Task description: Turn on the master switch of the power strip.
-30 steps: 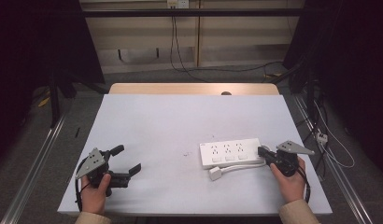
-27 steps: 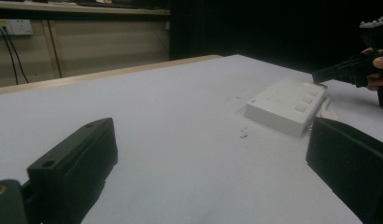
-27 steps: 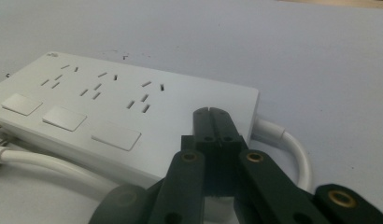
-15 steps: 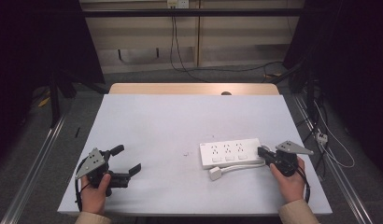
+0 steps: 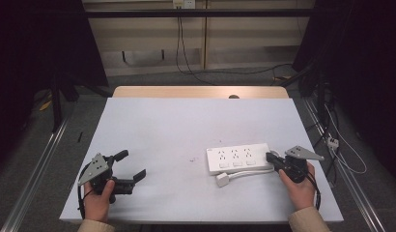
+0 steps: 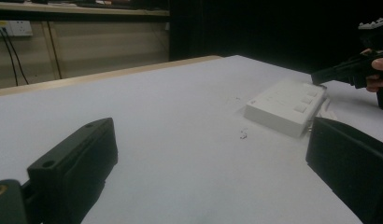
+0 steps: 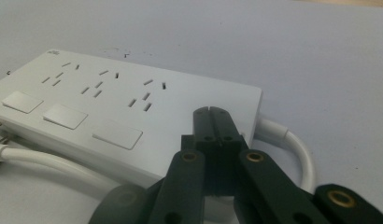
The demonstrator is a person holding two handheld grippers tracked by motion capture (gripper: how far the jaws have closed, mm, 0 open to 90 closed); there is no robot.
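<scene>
Rigid white plastic power strip (image 5: 239, 158) lies flat just ahead of the right gripper (image 5: 270, 157), whose jaws are pressed together, empty, at its cord end. Likely light, smooth-sided; grip across its narrow width. Left gripper (image 5: 131, 166) gapes wide, well apart.

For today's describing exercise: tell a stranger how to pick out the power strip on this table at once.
Start at the large white table and look to its near right part, just ahead of the right hand-held gripper. There lies the power strip, a flat white block. It has three socket groups in a row, three square switches along its near edge, and a white cable curling to a plug.
</scene>
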